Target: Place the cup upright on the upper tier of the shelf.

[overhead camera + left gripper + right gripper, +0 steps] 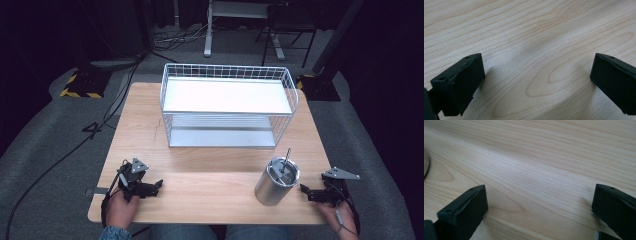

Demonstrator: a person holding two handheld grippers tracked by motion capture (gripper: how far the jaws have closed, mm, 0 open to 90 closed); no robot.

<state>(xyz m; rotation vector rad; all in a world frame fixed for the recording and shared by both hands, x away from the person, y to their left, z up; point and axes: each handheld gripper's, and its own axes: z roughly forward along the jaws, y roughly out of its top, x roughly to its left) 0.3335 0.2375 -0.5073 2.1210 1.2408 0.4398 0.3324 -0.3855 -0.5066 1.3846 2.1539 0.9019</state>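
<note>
Steel tumbler (276, 182) is stood upright at lower right of the counter (210, 150), just beside the right tool (306, 190); both tools, left tool (156, 186) included, are held wide, empty.

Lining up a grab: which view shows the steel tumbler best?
The high view: the steel tumbler stands whole on the table, near the right gripper. The right gripper view catches just its edge; the left gripper view faces bare wood.
</note>
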